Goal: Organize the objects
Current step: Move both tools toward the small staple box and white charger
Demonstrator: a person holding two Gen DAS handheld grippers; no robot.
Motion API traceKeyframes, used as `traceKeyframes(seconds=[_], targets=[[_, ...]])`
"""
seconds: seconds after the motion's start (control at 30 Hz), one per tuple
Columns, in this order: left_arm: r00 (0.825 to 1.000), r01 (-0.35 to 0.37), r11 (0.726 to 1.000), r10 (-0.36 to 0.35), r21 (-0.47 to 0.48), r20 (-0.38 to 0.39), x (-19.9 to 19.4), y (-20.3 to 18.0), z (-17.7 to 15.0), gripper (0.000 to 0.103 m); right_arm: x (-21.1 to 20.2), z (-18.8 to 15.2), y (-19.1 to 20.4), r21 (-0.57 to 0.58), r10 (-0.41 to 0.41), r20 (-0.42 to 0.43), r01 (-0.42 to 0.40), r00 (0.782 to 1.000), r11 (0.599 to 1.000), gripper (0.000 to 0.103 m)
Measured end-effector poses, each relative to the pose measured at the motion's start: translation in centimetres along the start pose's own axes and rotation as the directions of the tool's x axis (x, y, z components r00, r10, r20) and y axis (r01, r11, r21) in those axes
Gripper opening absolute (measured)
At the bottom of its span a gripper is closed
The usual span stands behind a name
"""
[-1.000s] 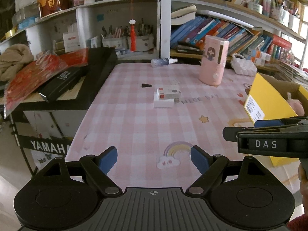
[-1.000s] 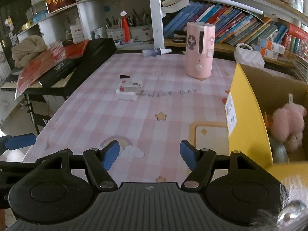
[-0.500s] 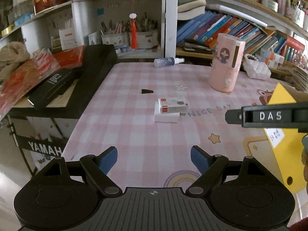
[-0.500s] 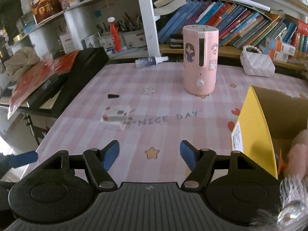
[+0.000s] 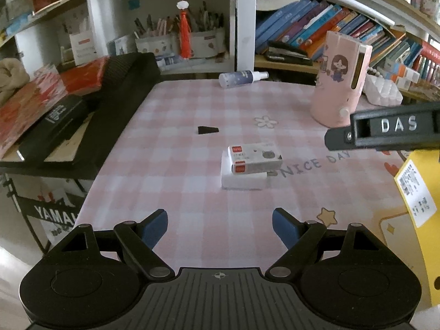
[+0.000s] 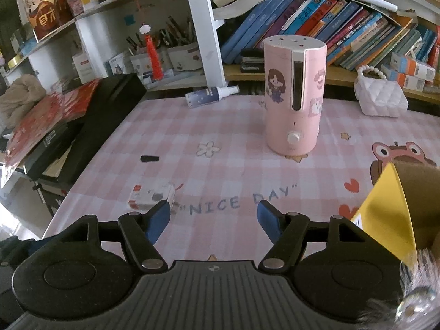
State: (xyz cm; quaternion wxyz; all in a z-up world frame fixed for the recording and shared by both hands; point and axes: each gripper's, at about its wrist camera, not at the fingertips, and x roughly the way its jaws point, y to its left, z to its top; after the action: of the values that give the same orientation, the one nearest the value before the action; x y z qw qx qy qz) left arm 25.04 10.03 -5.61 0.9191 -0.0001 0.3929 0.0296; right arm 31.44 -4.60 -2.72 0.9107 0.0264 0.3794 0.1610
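Two small white boxes with red labels (image 5: 251,165) lie stacked on the pink checked tablecloth (image 5: 178,192), ahead of my open, empty left gripper (image 5: 220,227). They also show in the right wrist view (image 6: 151,196), just beyond the left finger of my open, empty right gripper (image 6: 211,218). A tall pink humidifier (image 6: 294,96) stands upright further back. A spray bottle (image 6: 210,96) lies on its side at the table's far edge. A small black piece (image 5: 208,130) lies beyond the boxes. A yellow cardboard box (image 6: 396,211) stands at the right.
A black keyboard (image 5: 90,126) with red packets and a black case on it runs along the table's left edge. Shelves with books and pen holders stand behind. A white quilted bag (image 6: 381,97) sits at the back right. The right gripper's side (image 5: 385,130) crosses the left wrist view.
Both grippers have moved forward over the table toward the stacked boxes and humidifier, which now look larger and closer. Both stay open and empty.
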Motion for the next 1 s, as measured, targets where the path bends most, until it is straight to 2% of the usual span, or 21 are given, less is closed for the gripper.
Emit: traceKeyframes(seconds=[0.4,0.8,0.9,0.93,1.0], targets=[[1.0,0.0,0.999,-0.001,0.032,0.005,3.5,-1.1,1.3,0.084,1.5,1.2,-1.2,0.01,-0.035,0.014,0.035,0.999,0.999,0.074],[0.998,0.018,0.998,-0.023,0.067,0.067,5.1,-3.4,3.5,0.084,1.2,1.4,-2.5,0.03,-0.068,0.035,0.067,0.997,0.997,0.075],[0.998,0.006,0.996,-0.011,0.085,0.06,5.7,-3.8,3.5,0.075,1.1,1.5,-2.8,0.037,-0.076,0.04,0.074,0.996,0.997,0.075],[0.999,0.004,0.996,-0.009,0.085,0.053,5.9,-3.8,3.5,0.066,1.0,1.5,-2.9,0.039,-0.078,0.041,0.076,0.996,0.996,0.075],[0.998,-0.012,0.996,0.007,0.089,0.062,5.9,-3.8,3.5,0.057,1.0,1.5,-3.0,0.045,-0.081,0.04,0.079,0.996,0.996,0.075]])
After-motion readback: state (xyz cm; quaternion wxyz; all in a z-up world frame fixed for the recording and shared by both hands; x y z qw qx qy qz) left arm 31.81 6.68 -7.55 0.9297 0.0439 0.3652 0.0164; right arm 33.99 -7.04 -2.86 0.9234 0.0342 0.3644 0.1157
